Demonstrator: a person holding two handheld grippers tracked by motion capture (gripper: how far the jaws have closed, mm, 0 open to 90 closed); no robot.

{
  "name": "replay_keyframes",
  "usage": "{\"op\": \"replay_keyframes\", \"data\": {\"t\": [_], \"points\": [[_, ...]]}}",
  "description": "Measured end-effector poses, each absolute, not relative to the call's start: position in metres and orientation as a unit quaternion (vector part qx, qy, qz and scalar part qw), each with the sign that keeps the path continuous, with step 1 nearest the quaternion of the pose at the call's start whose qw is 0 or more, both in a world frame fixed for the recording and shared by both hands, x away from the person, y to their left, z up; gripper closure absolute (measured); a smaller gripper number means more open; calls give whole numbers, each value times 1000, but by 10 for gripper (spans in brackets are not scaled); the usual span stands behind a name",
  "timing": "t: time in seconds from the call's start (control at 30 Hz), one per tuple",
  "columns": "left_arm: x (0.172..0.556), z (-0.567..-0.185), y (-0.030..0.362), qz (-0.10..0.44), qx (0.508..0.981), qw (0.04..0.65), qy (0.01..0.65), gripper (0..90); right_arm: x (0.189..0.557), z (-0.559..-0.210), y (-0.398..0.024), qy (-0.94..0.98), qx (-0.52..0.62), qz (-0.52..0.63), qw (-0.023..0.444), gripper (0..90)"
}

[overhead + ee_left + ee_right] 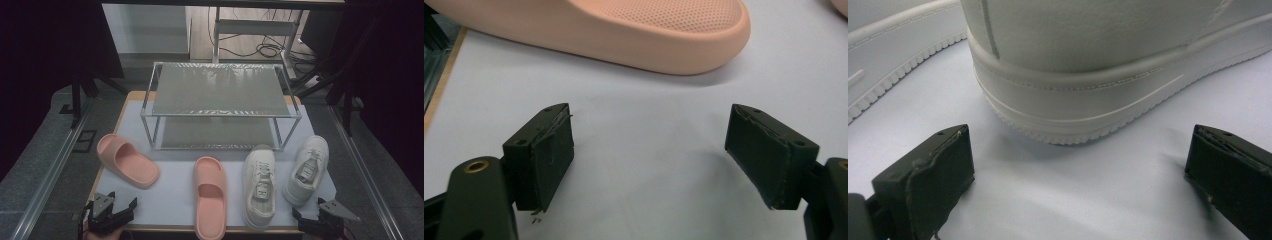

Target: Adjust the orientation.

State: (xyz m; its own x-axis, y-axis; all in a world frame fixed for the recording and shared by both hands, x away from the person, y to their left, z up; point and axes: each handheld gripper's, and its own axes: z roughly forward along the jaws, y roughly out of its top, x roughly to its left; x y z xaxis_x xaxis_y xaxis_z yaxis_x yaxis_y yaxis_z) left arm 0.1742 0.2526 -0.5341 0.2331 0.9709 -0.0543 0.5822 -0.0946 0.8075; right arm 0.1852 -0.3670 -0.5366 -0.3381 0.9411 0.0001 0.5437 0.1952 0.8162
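Observation:
Two pink slides lie on the white mat: one [127, 161] at the left, angled, and one [210, 196] at the front middle. Two white sneakers [260, 186] [307, 170] lie at the right. My left gripper [122, 199] rests at the front left corner, open and holding nothing. In the left gripper view it [651, 150] faces the side of the left slide [624, 35], a short gap away. My right gripper [308, 207] sits at the front right, open. In the right gripper view it [1078, 165] points at the heel of a sneaker [1088, 65], with bare mat between the jaws.
A two-shelf metal rack [220, 90] stands at the back of the mat [165, 195], both shelves bare. Part of the other sneaker's sole [888, 45] shows left of the heel. The table's wooden front edge [165, 228] runs just before the grippers.

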Motion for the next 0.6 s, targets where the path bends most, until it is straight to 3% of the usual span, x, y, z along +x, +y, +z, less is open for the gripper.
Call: {"op": "replay_keyframes", "data": {"t": [0.6], "points": [[184, -519, 259, 266, 685, 378, 563, 233, 186, -537, -367, 726, 510, 377, 265, 0]]}}
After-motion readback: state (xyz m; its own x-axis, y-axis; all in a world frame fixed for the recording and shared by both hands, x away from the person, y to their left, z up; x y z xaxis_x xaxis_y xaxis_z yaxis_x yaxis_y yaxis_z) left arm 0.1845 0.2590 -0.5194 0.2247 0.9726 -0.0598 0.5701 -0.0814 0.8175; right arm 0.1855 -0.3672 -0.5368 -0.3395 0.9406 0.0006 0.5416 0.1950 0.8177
